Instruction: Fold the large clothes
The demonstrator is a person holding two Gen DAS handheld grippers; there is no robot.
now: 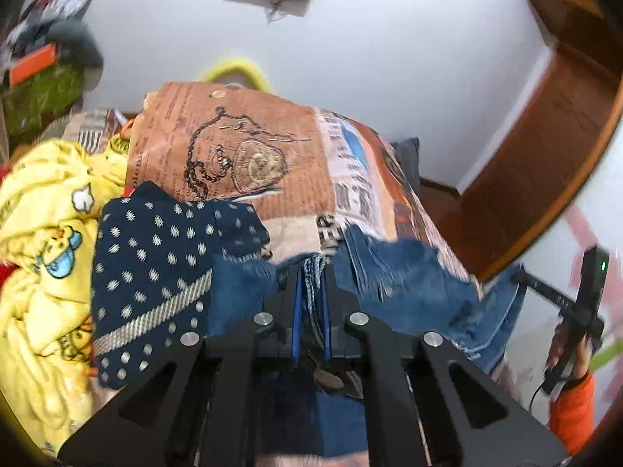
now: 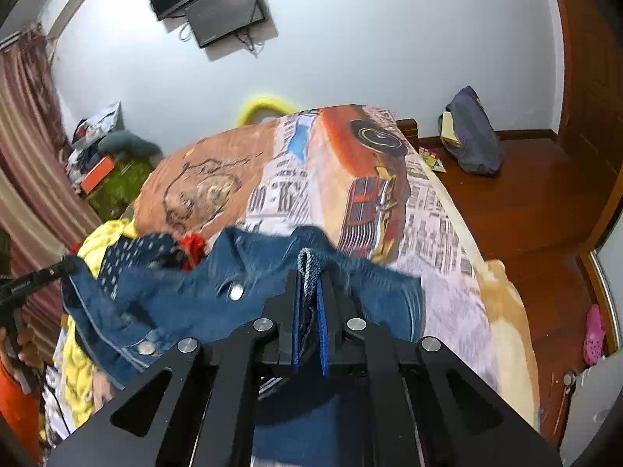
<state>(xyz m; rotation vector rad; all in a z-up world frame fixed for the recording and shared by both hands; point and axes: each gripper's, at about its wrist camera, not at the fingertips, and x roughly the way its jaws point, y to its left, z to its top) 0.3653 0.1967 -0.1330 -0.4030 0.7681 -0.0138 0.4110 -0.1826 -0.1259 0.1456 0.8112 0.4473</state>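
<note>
A: Going left to right, what lies on the bed (image 2: 440,210)?

B: On the left a yellow heap (image 1: 43,241), then a navy dotted cloth (image 1: 155,257) just beside it. The denim jacket (image 2: 187,292) comes next, at the near edge of the bed, partly draped over both.

A: And the claws?

B: The left claw (image 1: 311,272) is clenched on a fold of the jacket's edge; denim shows between the blue pads. The right claw (image 2: 309,272) is likewise clamped on a pinch of denim farther right. The jacket hangs between them, bunched and sagging in the middle.

A: So what is the step?

B: As I judge it, raising the jacket clear so it can be spread flat on the open bedspread beyond.

A: How to do it well?

B: Keep both claws level with each other and draw them apart until the held edge runs taut. Lift high enough that the hem comes free of the dotted cloth, or that cloth may drag along. Then lay the jacket down on the far, bare part of the bed, buttons facing one way, before any fold.
</note>
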